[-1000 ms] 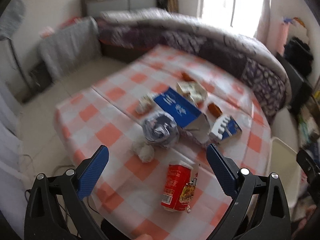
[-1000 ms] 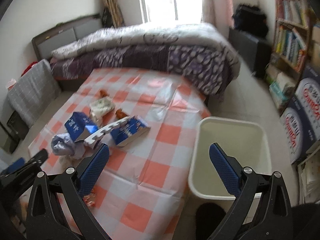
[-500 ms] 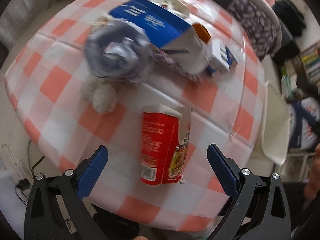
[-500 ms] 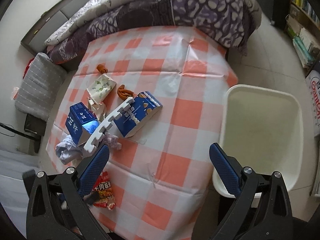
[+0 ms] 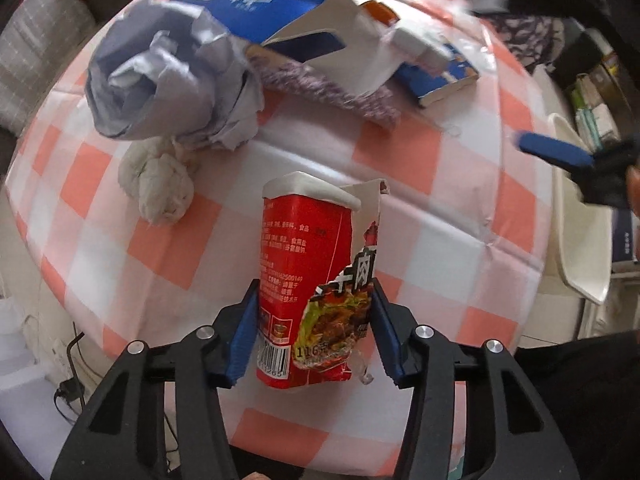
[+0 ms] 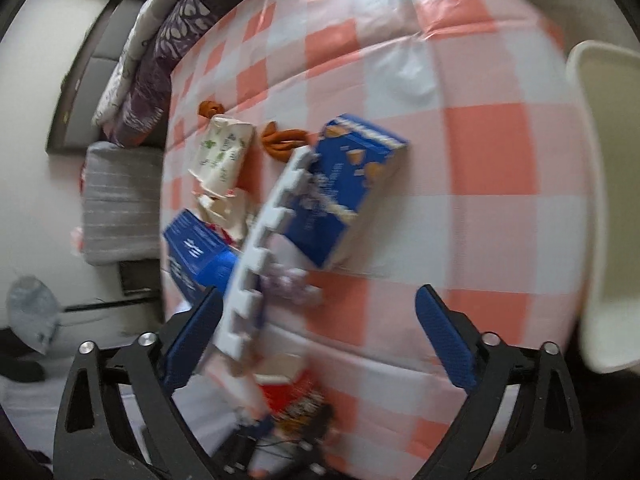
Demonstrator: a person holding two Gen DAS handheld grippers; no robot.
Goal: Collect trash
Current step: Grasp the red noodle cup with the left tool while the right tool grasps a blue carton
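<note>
- Left wrist view: the left gripper (image 5: 314, 322) has just been closing, and its blue pads now press both sides of the red noodle carton (image 5: 310, 280), which lies on the checked tablecloth (image 5: 440, 240) with its white rim pointing away from the camera and a torn flap along its right side.
- Just beyond the carton on the left sits a white tissue wad (image 5: 158, 186), apart from the carton; behind it, touching it, is a big crumpled grey paper ball (image 5: 168, 84).
- Farther back lies an opened blue carton (image 5: 264, 12) with a knitted purple cloth (image 5: 328, 88) under its flap, and to the right a blue snack box (image 5: 436, 76); an orange scrap (image 5: 378, 10) shows behind them.
- At the right edge, a blue finger of the right gripper (image 5: 554, 152) hangs blurred above the cloth, with the cream bin (image 5: 580, 248) beside the table edge below it.
- Right wrist view: the right gripper (image 6: 320, 340) has its jaws wide apart, having just begun closing, with nothing clamped; it hangs over the cloth.
- A white toothed foam strip (image 6: 264, 248) runs diagonally in front of its left finger, lying across the blue snack box (image 6: 348, 192) and the blue carton (image 6: 196, 252).
- Beyond are a leaf-printed paper pack (image 6: 222, 152) and orange peel curls (image 6: 284, 142).
- The red carton (image 6: 288, 392) appears blurred at the lower edge, and the bin (image 6: 608, 208) lies at the right.
</note>
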